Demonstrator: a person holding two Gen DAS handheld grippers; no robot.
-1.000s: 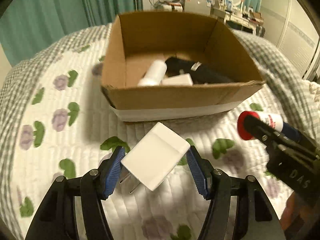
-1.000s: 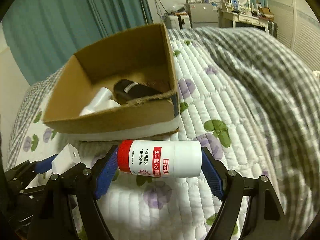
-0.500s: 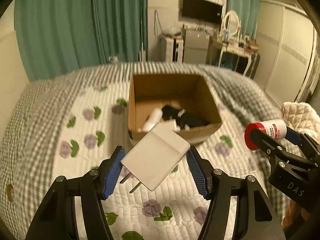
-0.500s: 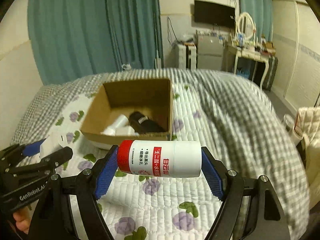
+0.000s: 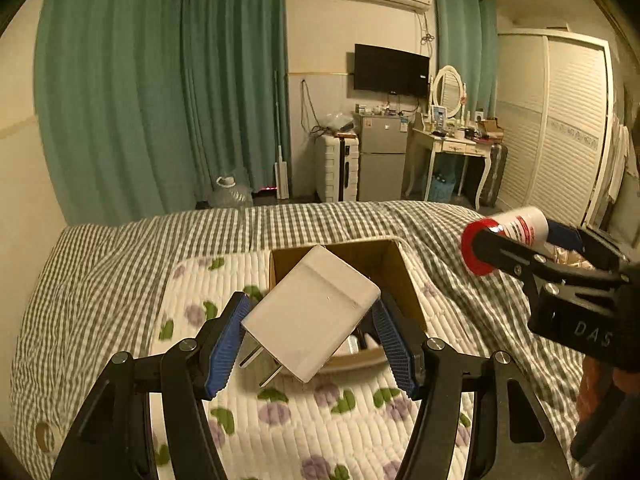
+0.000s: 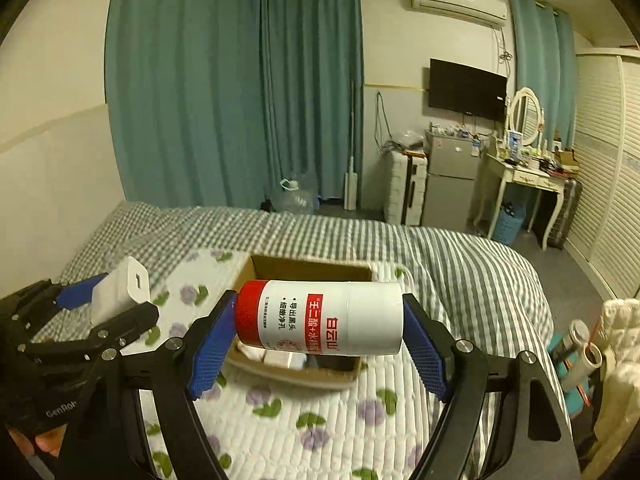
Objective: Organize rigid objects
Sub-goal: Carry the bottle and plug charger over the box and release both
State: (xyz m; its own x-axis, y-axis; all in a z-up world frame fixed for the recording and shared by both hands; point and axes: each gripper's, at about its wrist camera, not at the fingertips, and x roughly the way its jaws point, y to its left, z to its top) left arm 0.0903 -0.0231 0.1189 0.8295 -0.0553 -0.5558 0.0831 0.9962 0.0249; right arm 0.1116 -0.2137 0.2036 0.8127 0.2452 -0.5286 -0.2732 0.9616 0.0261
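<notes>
My left gripper [image 5: 312,330] is shut on a white plug-in charger [image 5: 310,324], held tilted high above the bed with its metal prongs pointing down-left. My right gripper [image 6: 320,320] is shut on a white bottle with a red cap [image 6: 320,318], held sideways by its ends. Each gripper shows in the other's view: the bottle [image 5: 504,236] at the right, the charger [image 6: 120,294] at the left. An open cardboard box [image 5: 400,276] sits on the bed below and beyond both grippers, mostly hidden behind the held objects; white and dark items lie inside it [image 6: 280,358].
The bed has a white quilt with purple flowers [image 5: 320,420] over a grey checked cover [image 5: 120,264]. Beyond the bed stand teal curtains, a small fridge [image 5: 380,164], a dressing table [image 5: 456,148] and a white wardrobe [image 5: 560,128]. Rolled items stand at the bed's right side [image 6: 580,344].
Both grippers have risen far above the bed and drawn back from the box, each still holding its object. The box now looks small and lies below them.
</notes>
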